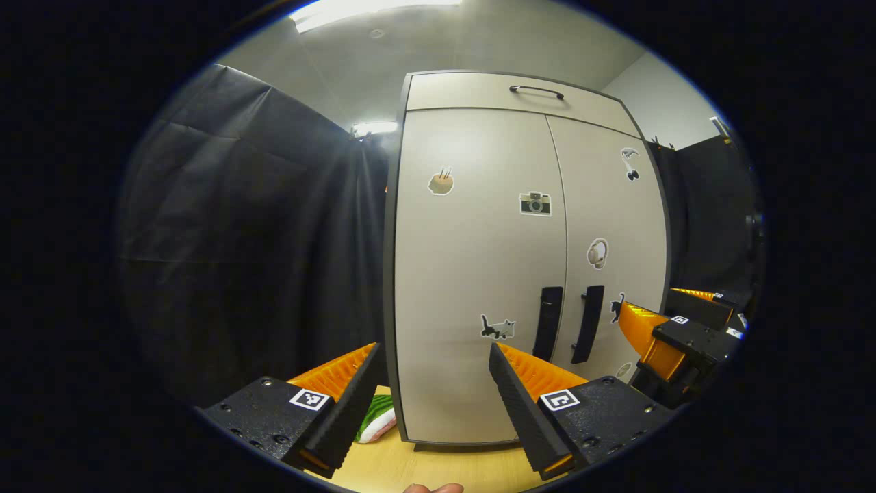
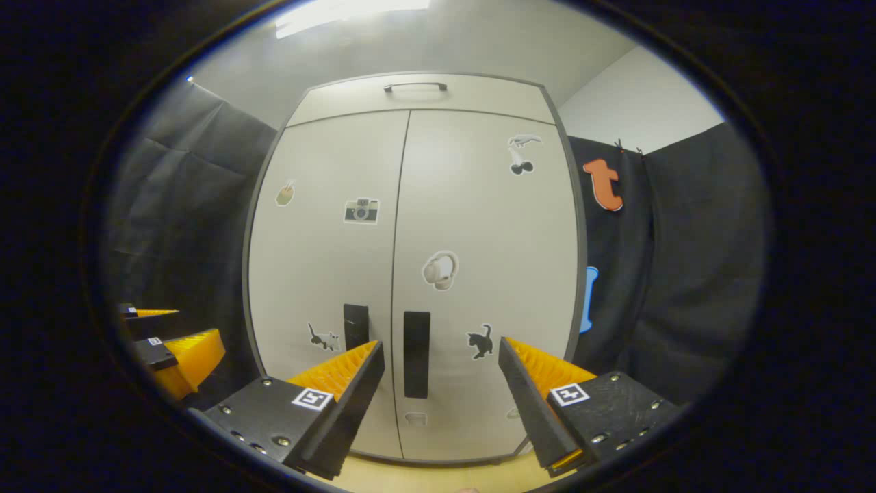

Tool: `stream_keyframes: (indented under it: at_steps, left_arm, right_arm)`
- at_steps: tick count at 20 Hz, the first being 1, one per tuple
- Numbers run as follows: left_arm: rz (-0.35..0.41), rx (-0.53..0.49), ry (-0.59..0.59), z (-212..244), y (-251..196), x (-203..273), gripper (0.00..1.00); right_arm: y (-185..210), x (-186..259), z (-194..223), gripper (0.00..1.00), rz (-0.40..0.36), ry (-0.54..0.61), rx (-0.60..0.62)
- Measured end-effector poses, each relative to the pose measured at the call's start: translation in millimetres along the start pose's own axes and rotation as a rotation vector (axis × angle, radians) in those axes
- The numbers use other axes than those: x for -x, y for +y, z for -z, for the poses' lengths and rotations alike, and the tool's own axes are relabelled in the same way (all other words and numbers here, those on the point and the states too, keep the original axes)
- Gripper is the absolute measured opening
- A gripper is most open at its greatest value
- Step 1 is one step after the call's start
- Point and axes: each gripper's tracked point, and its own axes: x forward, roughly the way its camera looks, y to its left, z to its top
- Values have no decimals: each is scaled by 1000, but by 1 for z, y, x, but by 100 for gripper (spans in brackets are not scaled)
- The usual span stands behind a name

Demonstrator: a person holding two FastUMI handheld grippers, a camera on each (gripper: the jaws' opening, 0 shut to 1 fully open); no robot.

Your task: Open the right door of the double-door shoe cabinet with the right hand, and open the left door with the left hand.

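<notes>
Standing on a wooden table (image 1: 410, 469) by dark curtains (image 1: 260, 226), the shoe cabinet (image 2: 410, 274) is closed, both grippers (image 1: 432, 356) (image 2: 441, 352) spread wide, holding nothing.

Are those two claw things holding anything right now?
No. Both the left gripper and right gripper are open, short of the closed cabinet's handles.

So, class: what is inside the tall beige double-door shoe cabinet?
Nothing inside shows: the tall beige double-door shoe cabinet has both doors shut, their black handles untouched. Only stickers show on the door fronts.
</notes>
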Motion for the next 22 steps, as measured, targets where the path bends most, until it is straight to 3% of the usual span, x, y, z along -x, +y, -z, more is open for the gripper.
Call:
stream_keyframes:
  at_steps: [3,5,8,12,13,14,17,18,21,22]
  left_arm:
    - [-37,-16,1,2,16,0,96]
    - [-56,-23,-2,2,26,-3,96]
    - [-79,-34,-6,2,37,-8,96]
    - [-93,-47,2,7,46,-19,96]
    - [-92,-47,5,8,47,-21,99]
    - [-92,-46,8,9,48,-23,96]
    - [-93,-46,11,10,52,-29,96]
    - [-94,-45,8,9,53,-31,96]
    - [-96,-42,12,12,56,-32,95]
    - [-94,-40,14,13,56,-32,96]
  right_arm:
    - [4,-21,6,96,16,15,6]
    - [5,-37,14,84,36,30,23]
    - [9,-57,30,76,41,67,31]
    - [14,-78,42,72,38,90,24]
    - [17,-84,44,65,38,96,24]
    - [18,-86,46,58,37,101,27]
    - [18,-97,49,56,50,90,22]
    - [21,-94,47,37,61,84,29]
    - [22,-92,51,36,78,92,58]
    - [21,-98,48,27,84,87,48]
